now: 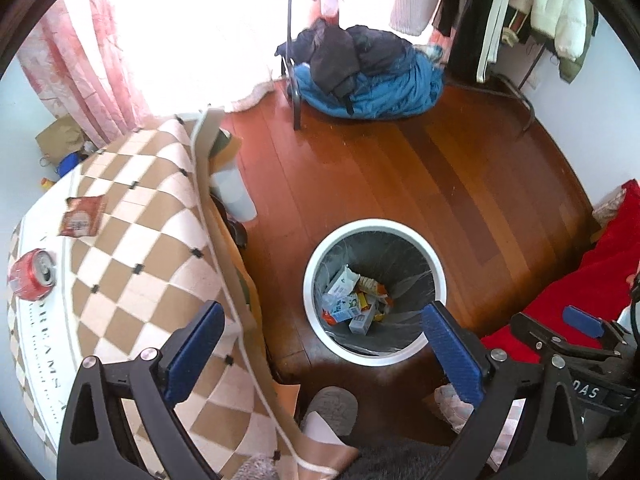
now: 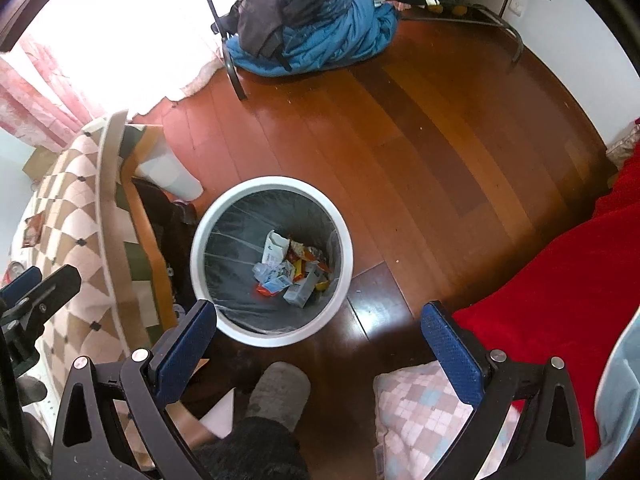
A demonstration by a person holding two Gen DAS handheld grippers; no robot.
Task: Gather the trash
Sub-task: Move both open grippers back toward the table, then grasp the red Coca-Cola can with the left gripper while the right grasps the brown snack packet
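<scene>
A white round bin [image 1: 308, 280] [image 2: 200, 232] with a dark liner stands on the wood floor and holds several cartons and wrappers [image 1: 354, 300] [image 2: 290, 270]. My left gripper [image 1: 322, 320] hangs open and empty above the bin's near rim. My right gripper [image 2: 320, 320] is likewise open and empty, above the floor just right of the bin. On the checkered tablecloth [image 1: 132, 248] lie a red soda can [image 1: 32, 276] on its side and a red snack wrapper [image 1: 82, 216]. The right gripper's finger [image 1: 582, 320] shows at the left wrist view's right edge.
A blue and dark heap of clothing [image 1: 368, 76] [image 2: 312, 28] lies by a clothes rack at the back. A red cloth [image 2: 560, 280] covers something on the right. A slippered foot [image 2: 280, 392] stands near the bin. A pale plastic container [image 1: 234, 196] sits under the table edge.
</scene>
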